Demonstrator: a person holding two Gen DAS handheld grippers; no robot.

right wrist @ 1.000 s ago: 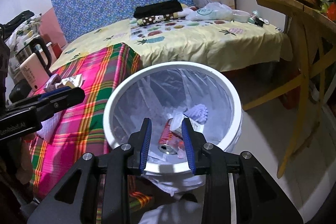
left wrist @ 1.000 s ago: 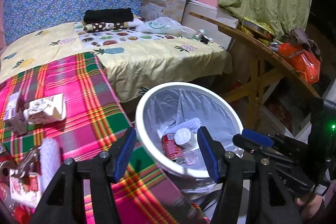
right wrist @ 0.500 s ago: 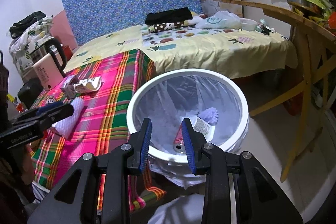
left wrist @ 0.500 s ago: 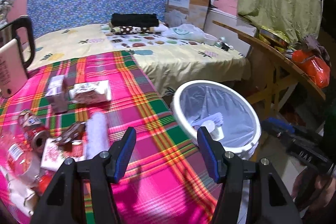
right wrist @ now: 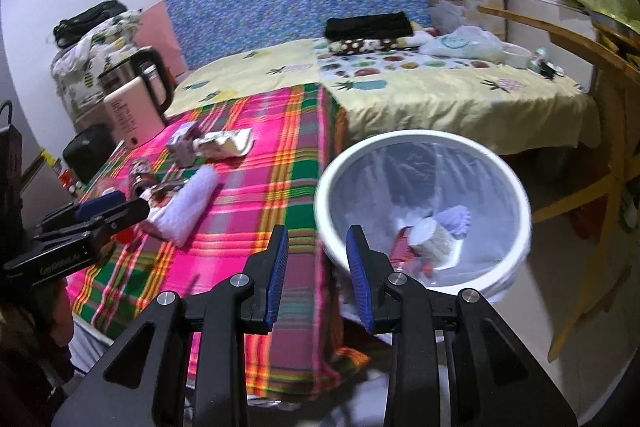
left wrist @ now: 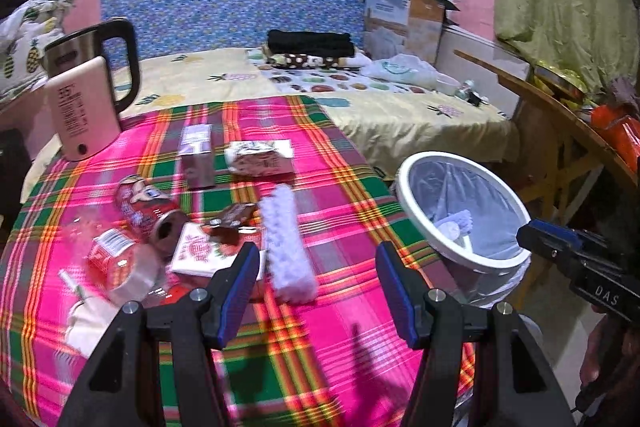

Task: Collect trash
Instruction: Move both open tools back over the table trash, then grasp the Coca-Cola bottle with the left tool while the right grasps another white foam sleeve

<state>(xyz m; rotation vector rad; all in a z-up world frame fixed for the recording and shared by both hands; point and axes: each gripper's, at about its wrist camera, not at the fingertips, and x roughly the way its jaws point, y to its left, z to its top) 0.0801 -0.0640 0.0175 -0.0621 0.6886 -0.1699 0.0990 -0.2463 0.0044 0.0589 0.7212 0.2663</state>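
Left wrist view: plastic bottle (left wrist: 120, 263) and white scraps at lower left smeared by motion blur; label unreadable. Print on the small carton (left wrist: 197, 159) and crumpled packet (left wrist: 258, 158) too blurred to read. Bin (left wrist: 404, 187) interior mostly hidden behind its near rim. Right gripper (left wrist: 560, 251) cut off by the right edge; jaw gap not visible.

Right wrist view: bin contents (right wrist: 430, 239) blurred; one red can, rest indistinct. Table (right wrist: 280, 163) front dropped out of frame below.
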